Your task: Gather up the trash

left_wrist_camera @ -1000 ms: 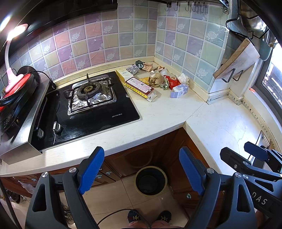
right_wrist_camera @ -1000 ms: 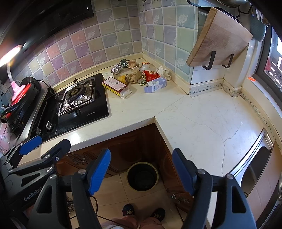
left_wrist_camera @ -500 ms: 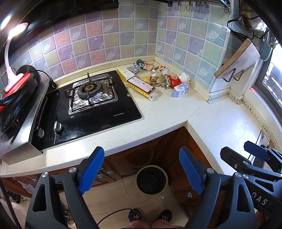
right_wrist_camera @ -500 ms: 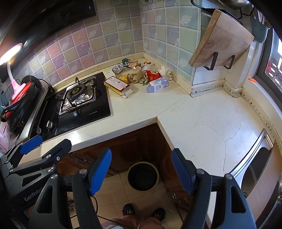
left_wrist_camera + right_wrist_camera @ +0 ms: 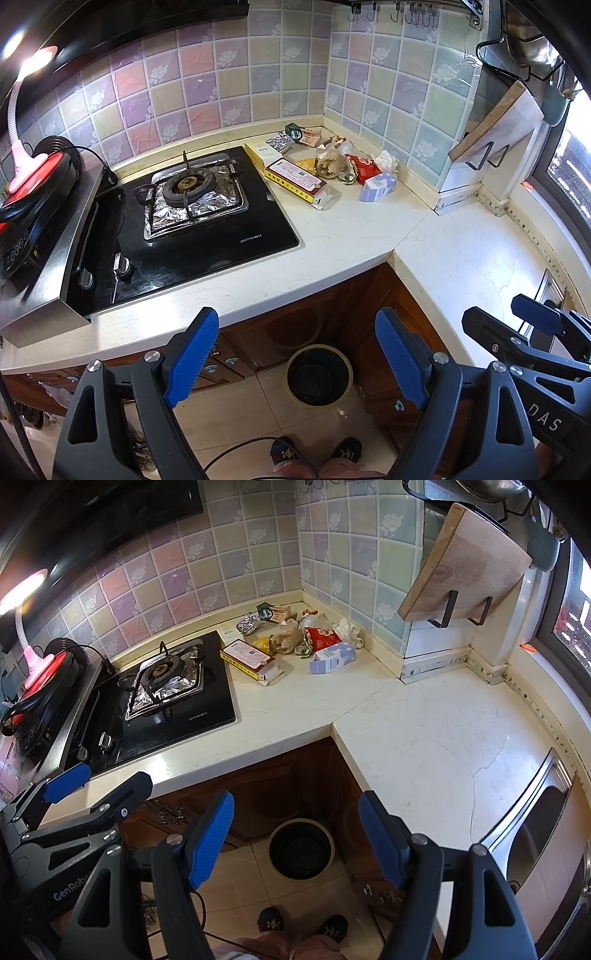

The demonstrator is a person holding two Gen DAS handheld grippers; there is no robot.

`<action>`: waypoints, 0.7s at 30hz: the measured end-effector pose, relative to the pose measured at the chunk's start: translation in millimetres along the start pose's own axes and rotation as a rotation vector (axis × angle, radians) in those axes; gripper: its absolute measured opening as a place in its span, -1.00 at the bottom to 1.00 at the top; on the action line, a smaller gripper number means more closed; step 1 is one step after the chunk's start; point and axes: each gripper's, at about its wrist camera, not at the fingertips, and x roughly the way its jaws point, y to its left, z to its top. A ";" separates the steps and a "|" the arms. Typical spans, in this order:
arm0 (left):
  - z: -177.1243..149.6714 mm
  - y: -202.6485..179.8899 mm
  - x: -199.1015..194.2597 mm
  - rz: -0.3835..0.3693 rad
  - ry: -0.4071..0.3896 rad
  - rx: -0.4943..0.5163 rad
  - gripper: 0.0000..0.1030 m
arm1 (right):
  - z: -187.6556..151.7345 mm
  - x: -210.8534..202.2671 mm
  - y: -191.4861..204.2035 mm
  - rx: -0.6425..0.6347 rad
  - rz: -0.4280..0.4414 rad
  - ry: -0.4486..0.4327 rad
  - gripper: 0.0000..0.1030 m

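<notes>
**Trash heaped in the desk corner, both claws empty**

The L-shaped desk (image 5: 343, 236) is seen with trash (image 5: 332, 166) piled in its tiled corner, beside the gas stove (image 5: 192, 206). On the floor below, a round bin (image 5: 319, 376) is seen, its contents too dark to tell. The left claw (image 5: 295, 354) and right claw (image 5: 295, 834) are held open, empty, well apart from the trash.
</notes>
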 end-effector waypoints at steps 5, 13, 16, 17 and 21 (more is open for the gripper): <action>-0.4 0.3 0.5 0.000 0.000 0.000 0.66 | -2.7 -0.5 3.9 0.008 0.000 0.002 0.37; -0.4 -1.0 1.3 0.000 0.000 0.001 0.66 | -3.4 0.1 4.5 0.010 0.002 0.002 0.37; -3.8 4.2 2.5 -0.007 -0.002 0.007 0.66 | -4.3 -0.3 3.1 0.012 0.003 0.000 0.37; -4.8 7.0 2.9 -0.010 -0.003 0.010 0.66 | -4.7 -0.5 5.5 0.017 0.001 -0.001 0.37; -4.0 14.0 2.6 -0.021 -0.007 0.021 0.66 | -4.1 -0.6 10.3 0.033 -0.003 -0.004 0.37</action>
